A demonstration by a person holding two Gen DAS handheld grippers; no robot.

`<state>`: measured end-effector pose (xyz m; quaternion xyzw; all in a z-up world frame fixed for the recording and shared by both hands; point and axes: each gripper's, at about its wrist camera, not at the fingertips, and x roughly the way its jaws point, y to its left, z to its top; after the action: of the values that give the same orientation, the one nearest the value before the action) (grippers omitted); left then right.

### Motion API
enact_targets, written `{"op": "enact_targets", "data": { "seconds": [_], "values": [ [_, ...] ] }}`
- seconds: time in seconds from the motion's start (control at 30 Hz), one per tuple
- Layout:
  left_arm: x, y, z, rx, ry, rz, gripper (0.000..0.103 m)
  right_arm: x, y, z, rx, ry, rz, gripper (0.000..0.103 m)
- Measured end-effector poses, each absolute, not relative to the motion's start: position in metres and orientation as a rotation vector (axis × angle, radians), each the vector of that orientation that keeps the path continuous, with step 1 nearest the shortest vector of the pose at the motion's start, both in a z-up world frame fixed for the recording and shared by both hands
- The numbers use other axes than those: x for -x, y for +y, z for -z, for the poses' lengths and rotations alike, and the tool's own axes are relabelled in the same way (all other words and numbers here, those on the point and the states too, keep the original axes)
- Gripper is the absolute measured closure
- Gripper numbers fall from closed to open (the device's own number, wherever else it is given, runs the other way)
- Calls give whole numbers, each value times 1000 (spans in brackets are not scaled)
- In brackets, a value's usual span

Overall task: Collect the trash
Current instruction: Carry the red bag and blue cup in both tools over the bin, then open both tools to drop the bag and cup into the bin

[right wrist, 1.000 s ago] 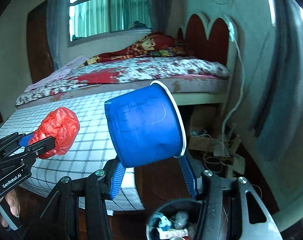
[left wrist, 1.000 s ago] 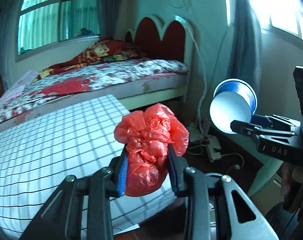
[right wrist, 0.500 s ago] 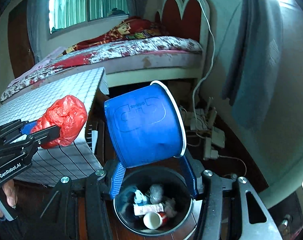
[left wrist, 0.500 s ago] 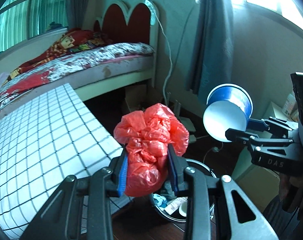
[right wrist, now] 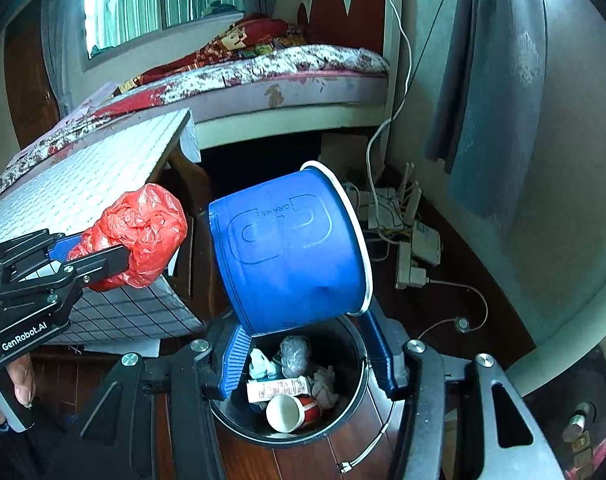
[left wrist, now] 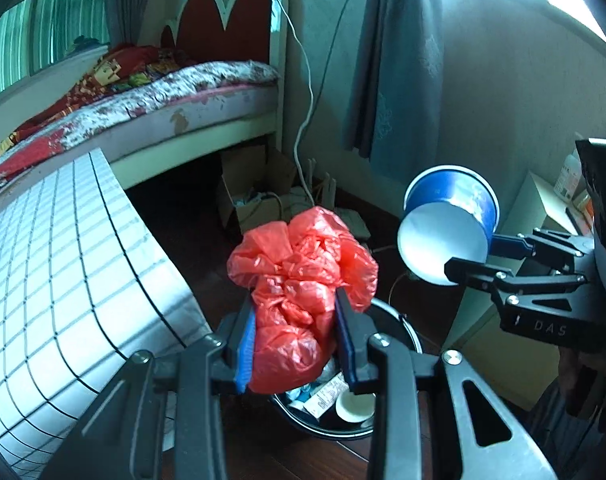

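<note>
Because both pieces of trash are meant for the bin, each gripper holds its piece up in the air over it. The left gripper (left wrist: 295, 336) has its jaws squeezed narrow on a red plastic bag (left wrist: 303, 280), and the crumpled bag puffs out above and below the jaws. It is held tight like that so the soft bag cannot slip out early. The right gripper (right wrist: 303, 344) has its jaws spread wider around a blue paper cup (right wrist: 291, 248), which lies tipped on its side between them with its white rim pointing away. The cup is stiff and round, so the jaws pinch it by its sides.

Just below and a little past both pairs of jaws sits the black trash bin (right wrist: 359, 392) on the dark wood floor. Inside it there is already a red and white cup (right wrist: 291, 412), a small box and some crumpled bits. Both pieces look ready to drop; opening the jaws should be enough.

Off to the left of the jaws stands a table with a checked cloth (left wrist: 63, 264). Farther out are cables and a power strip (right wrist: 419, 248) on the floor, and then the bed (right wrist: 263, 76) with its red headboard, under the window.
</note>
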<state>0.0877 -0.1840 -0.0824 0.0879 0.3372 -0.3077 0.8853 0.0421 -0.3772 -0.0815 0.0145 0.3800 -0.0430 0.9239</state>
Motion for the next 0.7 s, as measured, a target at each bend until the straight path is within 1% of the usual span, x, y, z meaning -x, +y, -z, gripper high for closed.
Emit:
{"op": "enact_targets", "data": {
  "seconds": [0.37,0.53,0.6,0.63,0.67,0.7],
  "values": [
    [-94,-208,135,-203,827,673,67,-58,-388,142,-8,926,42,49],
    [-101,-217,149,-216,864,674,67,-63,-395,165,-19,975,31,49],
    [-106,-220,154,-201,885,685,65,-67,-399,175,-36,988,8,49],
    [-108,-221,157,-186,895,697,62,-70,-401,178,-42,999,-1,49],
    [-109,-222,160,-182,894,697,55,-74,-404,186,-42,1027,1,48],
    [-111,-222,162,-185,899,674,32,-78,-409,194,-45,1054,30,44]
  ]
}}
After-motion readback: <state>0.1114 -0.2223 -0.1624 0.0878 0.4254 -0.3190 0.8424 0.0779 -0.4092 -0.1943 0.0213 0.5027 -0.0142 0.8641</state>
